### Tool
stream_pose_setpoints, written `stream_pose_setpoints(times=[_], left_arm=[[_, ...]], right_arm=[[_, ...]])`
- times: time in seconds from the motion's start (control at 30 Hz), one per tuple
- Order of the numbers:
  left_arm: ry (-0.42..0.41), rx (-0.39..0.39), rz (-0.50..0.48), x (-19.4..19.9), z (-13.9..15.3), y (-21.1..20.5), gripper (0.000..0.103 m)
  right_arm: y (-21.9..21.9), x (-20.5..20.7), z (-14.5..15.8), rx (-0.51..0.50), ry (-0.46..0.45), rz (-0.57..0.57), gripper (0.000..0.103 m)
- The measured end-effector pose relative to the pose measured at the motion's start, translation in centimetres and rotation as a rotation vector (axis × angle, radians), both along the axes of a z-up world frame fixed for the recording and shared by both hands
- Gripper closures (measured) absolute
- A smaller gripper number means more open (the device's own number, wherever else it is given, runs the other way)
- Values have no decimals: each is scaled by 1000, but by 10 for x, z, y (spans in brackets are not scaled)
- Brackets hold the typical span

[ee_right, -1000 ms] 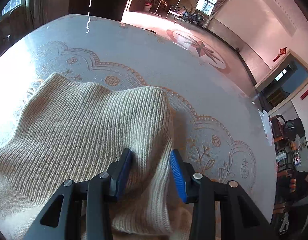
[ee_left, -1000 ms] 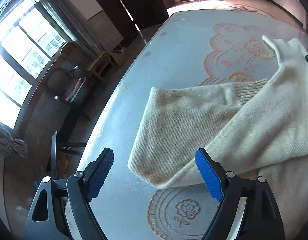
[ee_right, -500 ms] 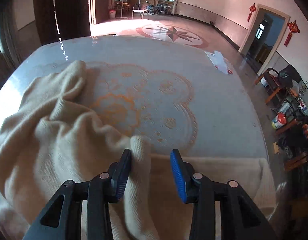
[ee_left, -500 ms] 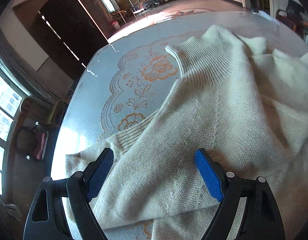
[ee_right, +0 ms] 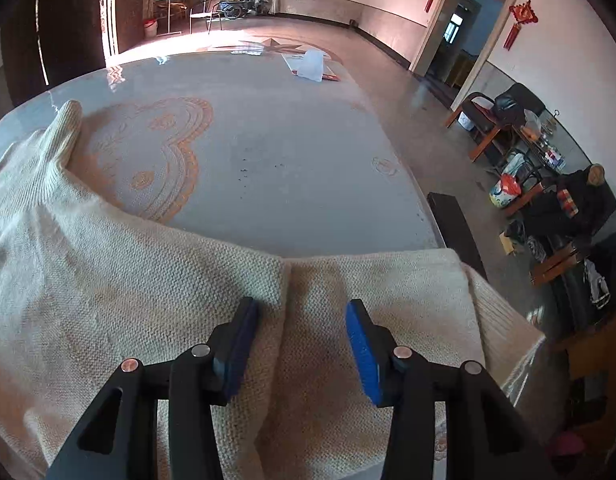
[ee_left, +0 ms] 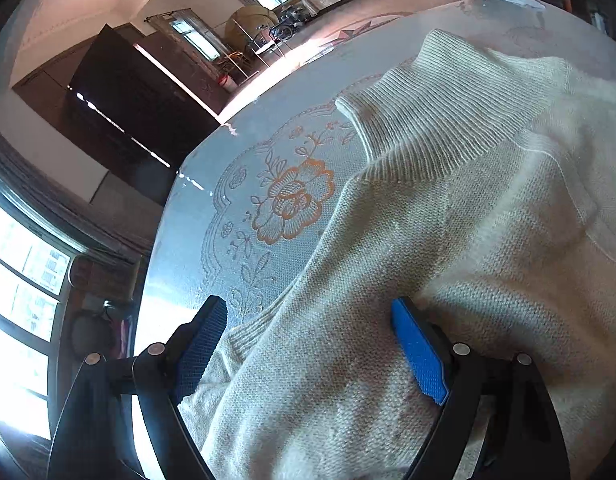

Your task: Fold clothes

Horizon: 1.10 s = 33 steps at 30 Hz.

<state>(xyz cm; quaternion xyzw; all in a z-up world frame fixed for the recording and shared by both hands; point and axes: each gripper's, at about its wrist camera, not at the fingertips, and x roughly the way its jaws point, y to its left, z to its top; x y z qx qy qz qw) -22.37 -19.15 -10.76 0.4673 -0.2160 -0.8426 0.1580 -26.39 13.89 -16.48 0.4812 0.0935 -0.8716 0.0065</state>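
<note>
Cream sweater [ee_left: 448, 240] beneath both parted tongs

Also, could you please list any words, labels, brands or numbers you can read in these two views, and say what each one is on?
None can be read.
The printed sheet at the far end of the table has red print, too small and blurred.
The red hanging ornaments by the doorway show no legible characters.
The cream sweater, the left gripper and the right gripper show no label or brand.
</note>
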Motion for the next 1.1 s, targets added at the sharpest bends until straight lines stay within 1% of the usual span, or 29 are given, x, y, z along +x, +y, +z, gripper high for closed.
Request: stream_pose_setpoints(times=[0.13, 0.17, 0.23, 0.3, 0.37, 0.4, 0.5, 0.53, 0.6, 0.63, 0.7, 0.9, 0.93, 0.97, 1.03, 1.1], left_arm=[[60, 106, 54, 30, 27, -48, 17], [73, 107, 71, 42, 31, -62, 17], [98, 111, 105, 64, 39, -91, 17], [117, 56, 113, 89, 42, -113, 17], [127, -11, 97, 116, 39, -134, 17], [119, -42, 80, 125, 37, -143, 17], [58, -110, 24, 142, 25, -168, 17], [33, -129, 0, 148, 20, -174, 17], [-12, -140, -72, 155, 7, -179, 17], [-21, -145, -111, 160, 3, -176, 17], [-14, -168, -198, 166, -5, -172, 17], [36, -254, -461, 173, -33, -155, 17], [61, -258, -470, 171, -34, -156, 17], [74, -251, -463, 167, -34, -157, 17], [92, -189, -432, 158, -31, -163, 17], [90, -62, -401, 148, -25, -172, 19]], right_arm=[[-25, 53, 35, -130, 103, 31, 58], [-32, 66, 44, -163, 129, 39, 57], [-61, 99, 42, -255, 91, 122, 56], [-85, 117, 31, -310, 47, 217, 56], [-114, 136, 11, -324, -4, 309, 56], [-126, 140, 0, -319, -32, 344, 56], [-159, 166, -24, -265, -114, 399, 56], [-165, 170, -31, -222, -102, 405, 56], [-172, 178, -35, -144, -64, 420, 56], [-171, 179, -35, -142, -61, 414, 56], [-167, 182, -35, -156, -55, 392, 55], [-160, 198, -33, -142, -42, 305, 54], [-160, 199, -33, -138, -40, 289, 54], [-159, 201, -34, -136, -38, 272, 54], [-157, 203, -33, -138, -31, 243, 54], [-155, 205, -33, -138, -27, 222, 54]])
